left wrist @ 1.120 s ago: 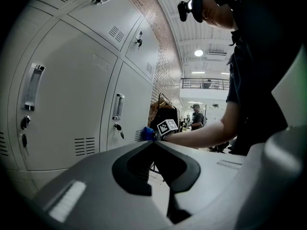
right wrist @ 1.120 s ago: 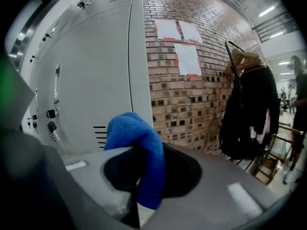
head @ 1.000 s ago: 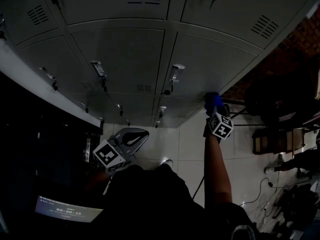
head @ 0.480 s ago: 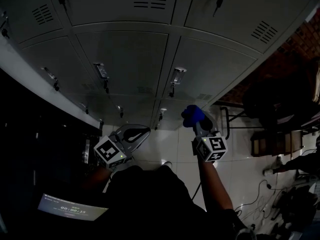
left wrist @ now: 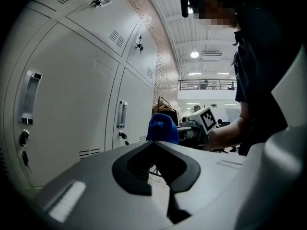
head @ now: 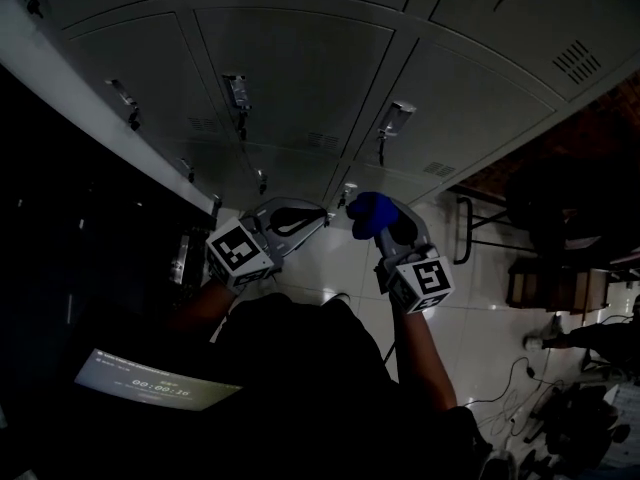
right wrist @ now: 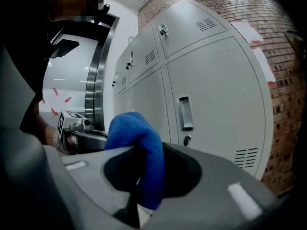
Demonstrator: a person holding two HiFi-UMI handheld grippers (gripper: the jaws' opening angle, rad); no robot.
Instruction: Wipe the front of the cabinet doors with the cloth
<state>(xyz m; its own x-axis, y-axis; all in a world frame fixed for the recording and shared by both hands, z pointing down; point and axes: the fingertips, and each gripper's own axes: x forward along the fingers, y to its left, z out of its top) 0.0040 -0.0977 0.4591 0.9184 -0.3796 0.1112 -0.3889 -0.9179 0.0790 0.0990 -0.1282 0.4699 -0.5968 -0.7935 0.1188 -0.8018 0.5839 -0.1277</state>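
Grey metal cabinet doors (head: pixel 290 78) with handles and vents fill the top of the head view. My right gripper (head: pixel 378 220) is shut on a blue cloth (head: pixel 372 211), held off the doors just below a lower door's handle (head: pixel 392 120). In the right gripper view the blue cloth (right wrist: pixel 139 147) bulges out between the jaws, with the cabinet doors (right wrist: pixel 216 95) to the right. My left gripper (head: pixel 316 213) is shut and empty, its tip close to the cloth's left. In the left gripper view the blue cloth (left wrist: pixel 161 127) shows beyond the left gripper (left wrist: pixel 154 143), beside the cabinet doors (left wrist: pixel 72 95).
White floor tiles (head: pixel 330 268) lie below the lockers. A dark chair frame (head: pixel 470 228) and furniture stand to the right by a brick wall (right wrist: pixel 283 56). Cables (head: pixel 520 378) trail on the floor at lower right. A small lit screen (head: pixel 150 383) sits at lower left.
My right gripper has pulled the cloth left and back from the lower right door. The left gripper has risen toward it, so the two tips are now close together.
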